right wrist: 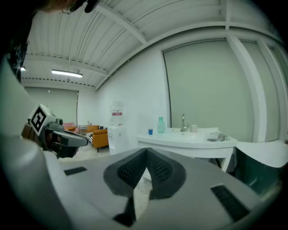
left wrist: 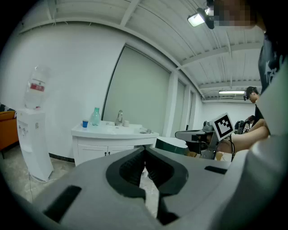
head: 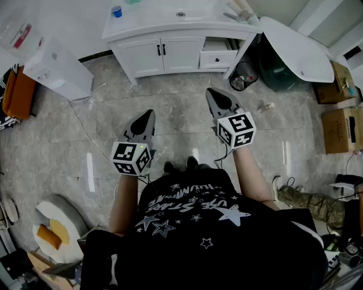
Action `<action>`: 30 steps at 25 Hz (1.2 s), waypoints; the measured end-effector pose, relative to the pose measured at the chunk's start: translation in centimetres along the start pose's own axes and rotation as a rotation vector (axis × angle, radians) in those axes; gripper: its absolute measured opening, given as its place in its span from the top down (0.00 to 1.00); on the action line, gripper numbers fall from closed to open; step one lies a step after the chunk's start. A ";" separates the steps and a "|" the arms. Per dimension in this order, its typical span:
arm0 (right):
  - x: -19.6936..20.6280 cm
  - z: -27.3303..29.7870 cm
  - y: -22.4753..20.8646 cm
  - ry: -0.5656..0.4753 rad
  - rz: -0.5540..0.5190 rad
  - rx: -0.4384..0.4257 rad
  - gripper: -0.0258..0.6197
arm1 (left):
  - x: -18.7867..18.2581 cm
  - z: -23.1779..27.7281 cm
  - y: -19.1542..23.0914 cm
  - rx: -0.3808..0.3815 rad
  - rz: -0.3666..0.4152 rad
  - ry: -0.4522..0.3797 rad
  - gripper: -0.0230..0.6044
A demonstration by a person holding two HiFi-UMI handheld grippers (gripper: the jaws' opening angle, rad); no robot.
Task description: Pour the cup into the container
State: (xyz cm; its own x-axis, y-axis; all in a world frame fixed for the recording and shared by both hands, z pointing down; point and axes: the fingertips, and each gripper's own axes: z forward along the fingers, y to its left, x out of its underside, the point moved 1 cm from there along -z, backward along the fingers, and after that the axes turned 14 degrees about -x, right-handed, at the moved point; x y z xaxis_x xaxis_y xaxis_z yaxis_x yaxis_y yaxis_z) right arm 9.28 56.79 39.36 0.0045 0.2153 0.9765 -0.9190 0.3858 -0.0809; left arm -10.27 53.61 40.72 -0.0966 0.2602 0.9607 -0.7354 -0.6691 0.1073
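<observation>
1. Cup [head: 116, 11], small and blue, sits at the left end of the vanity [head: 147, 24] top. Nothing is near it, so I'd say the task hasn't started.
2. Left gripper [head: 150, 113] and right gripper [head: 211, 92] hang over the floor well short of the vanity, both pointed at it. Reads as an approach stance.
3. Jaws: both pairs are pressed together with nothing between them, clear in each gripper view.
4. Gripper views add what the head view crops: green bottle [left wrist: 95, 117] just right of the cup, faucet [left wrist: 119, 117] further right.
5. Only the head view shows the gap to the vanity. Can't tell which item is the container.
</observation>
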 end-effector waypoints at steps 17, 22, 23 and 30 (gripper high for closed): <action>0.2 0.0 3.0 -0.017 0.035 0.054 0.95 | 1.4 -1.9 1.9 0.048 -0.032 0.017 0.95; -0.3 1.2 3.9 -0.046 0.034 0.083 0.83 | 0.9 -2.2 3.8 0.080 -0.017 0.004 0.95; -0.4 1.6 4.1 -0.040 0.029 0.081 0.76 | 0.8 -2.1 4.2 0.084 -0.008 0.004 0.95; -0.3 2.7 3.7 -0.019 0.031 0.085 0.40 | 0.7 -1.2 5.9 0.087 -0.020 0.011 0.95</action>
State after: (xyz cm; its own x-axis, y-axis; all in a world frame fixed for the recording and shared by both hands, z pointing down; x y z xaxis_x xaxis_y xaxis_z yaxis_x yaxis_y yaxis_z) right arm 4.82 55.74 39.31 -0.0310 0.2083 0.9776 -0.9488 0.3014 -0.0943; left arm -15.50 50.63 41.73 -0.0903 0.2813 0.9554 -0.6761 -0.7217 0.1486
